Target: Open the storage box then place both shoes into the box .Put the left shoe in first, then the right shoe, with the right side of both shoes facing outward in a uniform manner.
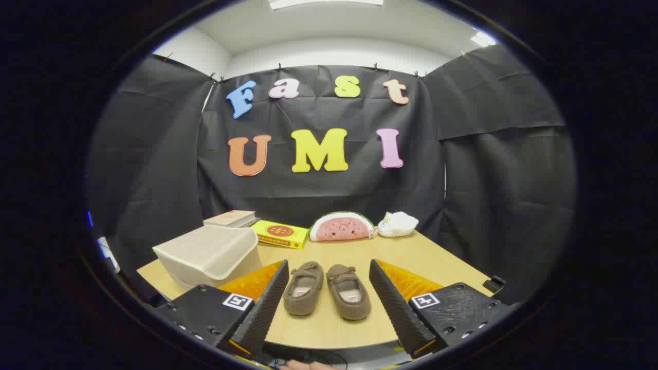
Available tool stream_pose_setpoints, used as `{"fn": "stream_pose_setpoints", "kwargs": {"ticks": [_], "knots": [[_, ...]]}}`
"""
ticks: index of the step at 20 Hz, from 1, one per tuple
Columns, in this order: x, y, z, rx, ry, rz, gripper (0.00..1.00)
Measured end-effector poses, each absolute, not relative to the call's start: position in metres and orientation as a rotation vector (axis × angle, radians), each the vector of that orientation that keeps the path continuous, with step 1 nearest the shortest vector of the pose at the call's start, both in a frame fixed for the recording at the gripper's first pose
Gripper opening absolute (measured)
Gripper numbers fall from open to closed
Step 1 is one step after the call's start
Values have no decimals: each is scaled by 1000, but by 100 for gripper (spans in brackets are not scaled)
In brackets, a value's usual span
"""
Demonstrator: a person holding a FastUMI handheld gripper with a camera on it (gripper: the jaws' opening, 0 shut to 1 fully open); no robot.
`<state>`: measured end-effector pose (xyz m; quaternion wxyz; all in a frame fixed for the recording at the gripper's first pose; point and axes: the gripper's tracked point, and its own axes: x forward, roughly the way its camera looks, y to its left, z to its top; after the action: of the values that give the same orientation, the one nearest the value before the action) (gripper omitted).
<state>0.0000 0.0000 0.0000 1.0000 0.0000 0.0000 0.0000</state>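
The gripper point(329, 303) is wide open and holds nothing. The two shoes point(327, 289) lie side by side on the table point(437, 257), between its fingers, pointing away. The closed storage box point(208, 256) sits off to the left, so it must be opened first.

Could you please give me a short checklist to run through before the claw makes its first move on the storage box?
1. Claw free of load: ok, fingers wide open, holding nothing.
2. Storage box within view, left of the fingers: ok.
3. Box already open: not ok, lid looks closed.
4. Both shoes present, side by side on the table between the fingers: ok.
5. Which shoe is the left one: cannot tell.
6. Watermelon plush and yellow book apart from the shoes: ok.
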Motion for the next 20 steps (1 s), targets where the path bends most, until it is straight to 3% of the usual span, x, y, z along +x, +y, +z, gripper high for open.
{"fn": "stream_pose_setpoints", "kwargs": {"ticks": [20], "knots": [[20,-10,-13,-24,21,-24,96]]}}
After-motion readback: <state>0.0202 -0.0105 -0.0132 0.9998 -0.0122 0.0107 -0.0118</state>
